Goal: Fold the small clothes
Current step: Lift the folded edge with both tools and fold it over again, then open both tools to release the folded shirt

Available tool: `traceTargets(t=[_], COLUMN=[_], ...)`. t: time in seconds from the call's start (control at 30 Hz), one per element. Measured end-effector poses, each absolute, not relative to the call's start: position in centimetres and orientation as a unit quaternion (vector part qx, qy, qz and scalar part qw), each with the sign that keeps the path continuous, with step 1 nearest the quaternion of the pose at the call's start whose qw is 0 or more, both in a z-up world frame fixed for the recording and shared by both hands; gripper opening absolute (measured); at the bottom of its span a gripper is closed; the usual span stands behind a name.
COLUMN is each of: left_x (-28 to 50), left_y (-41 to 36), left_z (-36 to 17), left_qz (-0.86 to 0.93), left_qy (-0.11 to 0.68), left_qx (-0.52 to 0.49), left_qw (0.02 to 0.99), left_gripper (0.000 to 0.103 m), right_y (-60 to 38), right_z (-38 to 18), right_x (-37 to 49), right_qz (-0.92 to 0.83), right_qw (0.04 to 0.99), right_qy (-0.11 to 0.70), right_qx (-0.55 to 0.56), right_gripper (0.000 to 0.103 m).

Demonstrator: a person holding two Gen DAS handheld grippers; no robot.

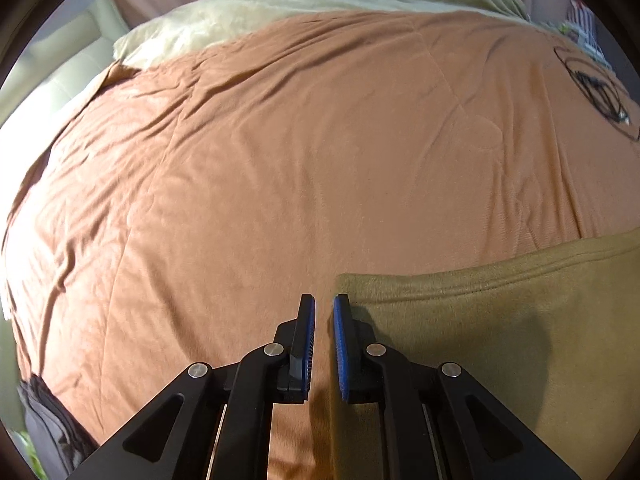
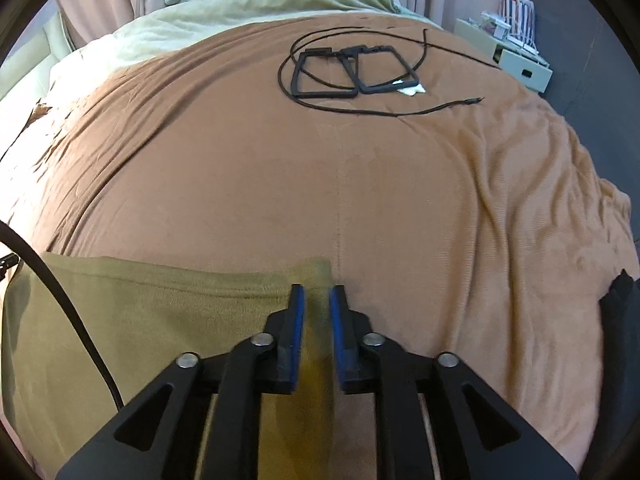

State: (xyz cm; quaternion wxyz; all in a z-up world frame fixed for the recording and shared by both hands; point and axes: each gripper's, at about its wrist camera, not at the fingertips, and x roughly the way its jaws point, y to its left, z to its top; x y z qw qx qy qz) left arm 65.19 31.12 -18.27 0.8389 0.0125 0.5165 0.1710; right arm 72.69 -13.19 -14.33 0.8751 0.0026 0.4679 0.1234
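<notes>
An olive-tan garment (image 1: 480, 340) lies flat on the orange-brown bedspread (image 1: 280, 160). In the left wrist view it fills the lower right. Its left corner lies beside the right fingertip of my left gripper (image 1: 324, 300), whose blue pads stand a narrow gap apart with only bedspread showing between them. The right wrist view has the same garment (image 2: 160, 312) at lower left. Its right corner runs up between the fingers of my right gripper (image 2: 317, 290), which is open, with the pads clear of the cloth.
Two black square frames and a looped black cable (image 2: 352, 76) lie far up the bedspread (image 2: 360, 180). A cream blanket (image 2: 260, 12) covers the head end. A black cable (image 2: 72, 312) crosses the garment at left. Dark cloth (image 2: 620, 340) hangs at the right edge.
</notes>
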Motion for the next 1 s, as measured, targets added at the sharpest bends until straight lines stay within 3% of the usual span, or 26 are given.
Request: traceTargets(t=[0.1, 0.37, 0.47, 0.53, 0.8, 1.0], left_x=[64.0, 61.6, 61.0, 61.0, 61.5, 62.2], left_y=[31.3, 28.3, 27.9, 28.0, 28.6, 29.6], left_z=[-17.0, -16.2, -17.2, -18.1, -20.2, -20.6], left_qz=[0.162, 0.104, 0.103, 0.109, 0.119, 0.144], left_qy=[0.509, 0.518, 0.531, 0.541, 0.556, 0.537], left_qx=[-0.018, -0.034, -0.02, -0.018, -0.009, -0.009], left_qw=[0.845, 0.849, 0.841, 0.834, 0.822, 0.831], left_gripper=[0.011, 0.011, 0.011, 0.011, 0.017, 0.025], right_y=[-13.7, -14.1, -13.8, -13.9, -14.4, -14.1], right_z=[-13.3, -12.1, -12.6, -13.2, -16.4, -16.4], right_x=[71.7, 67.6, 66.5, 66.4, 68.2, 68.8], right_qz=[0.129, 0.181, 0.198, 0.201, 0.181, 0.163], right_qw=[0.878, 0.87, 0.863, 0.857, 0.843, 0.857], right_qy=[0.46, 0.458, 0.465, 0.474, 0.507, 0.488], right_qx=[0.014, 0.03, 0.009, 0.005, 0.002, 0.002], right_gripper=[0.041, 0.041, 0.033, 0.022, 0.004, 0.002])
